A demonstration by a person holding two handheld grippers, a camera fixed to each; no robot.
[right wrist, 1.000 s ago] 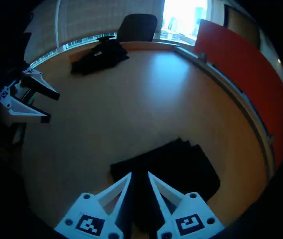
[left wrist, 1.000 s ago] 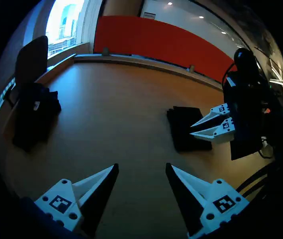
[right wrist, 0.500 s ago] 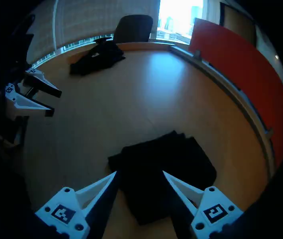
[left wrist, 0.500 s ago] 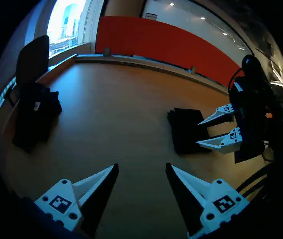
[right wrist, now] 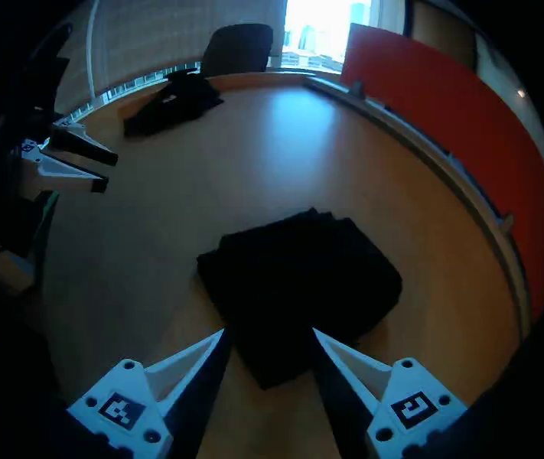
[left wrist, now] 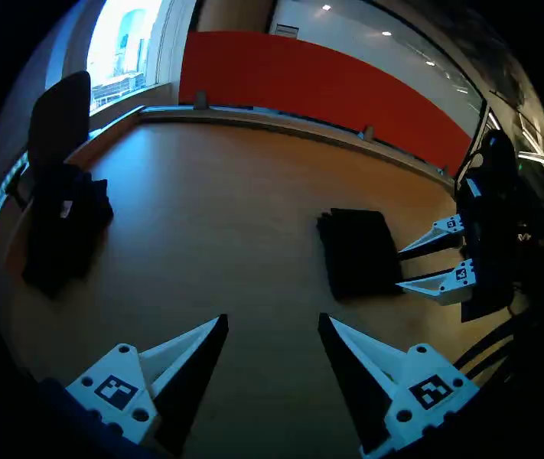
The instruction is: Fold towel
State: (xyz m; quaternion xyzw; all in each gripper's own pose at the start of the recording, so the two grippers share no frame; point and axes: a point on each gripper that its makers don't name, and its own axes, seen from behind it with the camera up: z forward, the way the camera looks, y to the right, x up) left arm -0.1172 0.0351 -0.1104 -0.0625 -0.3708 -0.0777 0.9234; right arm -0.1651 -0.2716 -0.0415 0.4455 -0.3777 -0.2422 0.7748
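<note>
- Right gripper [right wrist: 270, 331]: jaws wide apart, holding nothing, tips straddling the towel [right wrist: 298, 287] at its near edge; contact unclear.
- Left gripper [left wrist: 272, 317]: jaws wide apart, empty, over bare desk [left wrist: 218, 206].
- Towel: black, folded flat, mid-desk, long axis pointing at the desk edge under the red panel [left wrist: 310, 76].
- Markers [left wrist: 115, 390] on the fingers: square black-white codes.

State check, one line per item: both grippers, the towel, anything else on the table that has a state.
towel: folded into a compact stack, flat on the table, not gripped
right gripper: open, fingers apart at the towel's near edge, holding nothing
left gripper: open, empty, over bare table
dark cloth pile: crumpled, unfolded, at the far edge by the chair
</note>
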